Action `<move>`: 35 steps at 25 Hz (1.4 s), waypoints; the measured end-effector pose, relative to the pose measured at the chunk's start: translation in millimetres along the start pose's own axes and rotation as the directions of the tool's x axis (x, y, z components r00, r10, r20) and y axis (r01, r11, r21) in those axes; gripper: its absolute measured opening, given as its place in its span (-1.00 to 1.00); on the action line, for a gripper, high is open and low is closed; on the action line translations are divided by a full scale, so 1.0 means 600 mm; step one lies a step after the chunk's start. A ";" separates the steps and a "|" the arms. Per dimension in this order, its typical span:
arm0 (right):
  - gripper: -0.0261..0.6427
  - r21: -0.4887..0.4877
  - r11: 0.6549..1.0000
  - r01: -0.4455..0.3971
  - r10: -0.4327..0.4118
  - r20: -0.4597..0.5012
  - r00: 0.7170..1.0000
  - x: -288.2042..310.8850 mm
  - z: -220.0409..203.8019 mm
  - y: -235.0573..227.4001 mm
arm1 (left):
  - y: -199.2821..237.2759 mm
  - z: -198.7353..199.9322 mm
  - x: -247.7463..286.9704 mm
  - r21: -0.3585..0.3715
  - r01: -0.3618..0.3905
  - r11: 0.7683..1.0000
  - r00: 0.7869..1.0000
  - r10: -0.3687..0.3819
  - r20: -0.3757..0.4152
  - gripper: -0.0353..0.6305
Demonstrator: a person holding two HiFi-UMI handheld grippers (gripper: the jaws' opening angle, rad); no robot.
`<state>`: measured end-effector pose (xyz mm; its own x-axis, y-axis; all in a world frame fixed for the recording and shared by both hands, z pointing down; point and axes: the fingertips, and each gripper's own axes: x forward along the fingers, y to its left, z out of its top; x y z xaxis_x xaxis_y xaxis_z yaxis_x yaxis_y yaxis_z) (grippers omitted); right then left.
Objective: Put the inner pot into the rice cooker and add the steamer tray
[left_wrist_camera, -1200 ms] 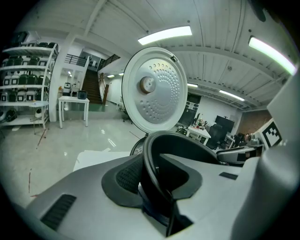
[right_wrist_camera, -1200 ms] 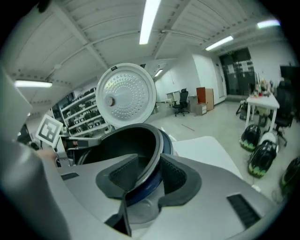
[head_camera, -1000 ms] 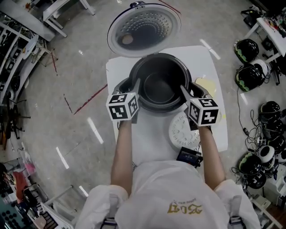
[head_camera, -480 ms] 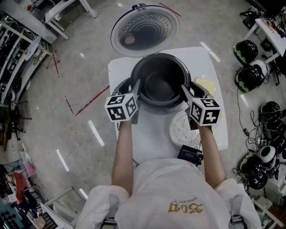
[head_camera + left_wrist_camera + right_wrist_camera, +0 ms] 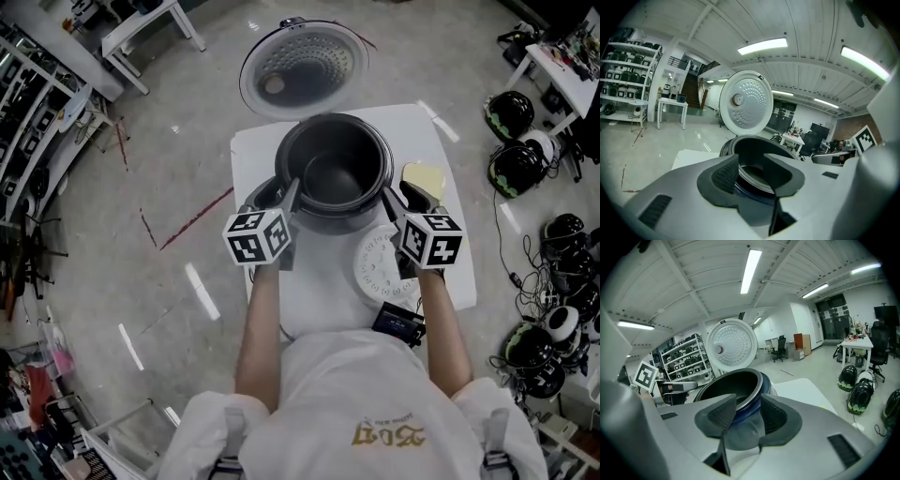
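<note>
Head view: inner pot sits in the rice cooker, between left claw and right claw; steamer tray lies on the desk just behind the right claw.
Left gripper view: jaws opening, pot rim just ahead and ungripped; a snag is possible.
Right gripper view: jaws spread, nothing pinched; a careless pull-back could tilt the pot.

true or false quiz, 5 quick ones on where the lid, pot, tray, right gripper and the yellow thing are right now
1. The rice cooker has its lid swung open. True.
2. The inner pot stands on the table beside the cooker. False: it sits inside the cooker.
3. The steamer tray lies flat on the table by the right gripper. True.
4. The right gripper is clamped on the pot's rim. False: its jaws stand apart and press on nothing.
5. A yellow item lies left of the cooker. False: it lies to the cooker's right in the head view.
</note>
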<state>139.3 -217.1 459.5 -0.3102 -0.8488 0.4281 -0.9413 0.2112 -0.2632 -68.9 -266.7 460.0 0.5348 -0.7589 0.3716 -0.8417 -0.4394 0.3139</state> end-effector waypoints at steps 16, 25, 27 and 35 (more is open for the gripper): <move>-0.40 0.040 0.999 0.017 -0.017 -0.013 1.000 -0.104 -0.077 0.005 | -0.074 -0.075 -0.085 -0.054 0.063 0.997 0.998 -0.064 -0.014 -0.42; -0.40 0.088 0.995 0.045 -0.041 -0.044 0.998 -0.143 -0.135 -0.021 | -0.113 -0.135 -0.093 -0.073 0.101 0.992 0.992 -0.106 -0.069 -0.44; -0.40 0.110 0.992 0.056 -0.050 -0.055 0.997 -0.152 -0.152 -0.031 | -0.121 -0.151 -0.092 -0.075 0.110 0.991 0.989 -0.116 -0.087 -0.45; -0.40 0.154 0.981 0.121 -0.105 -0.108 0.989 -0.171 -0.219 -0.086 | -0.149 -0.219 -0.062 -0.079 0.159 0.984 0.970 -0.170 -0.172 -0.47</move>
<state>202.4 -77.2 542.8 -0.2222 -0.8088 0.5444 -0.9401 0.0297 -0.3395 -3.9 -135.9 532.8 0.6749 -0.5790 0.4574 -0.7377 -0.5149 0.4367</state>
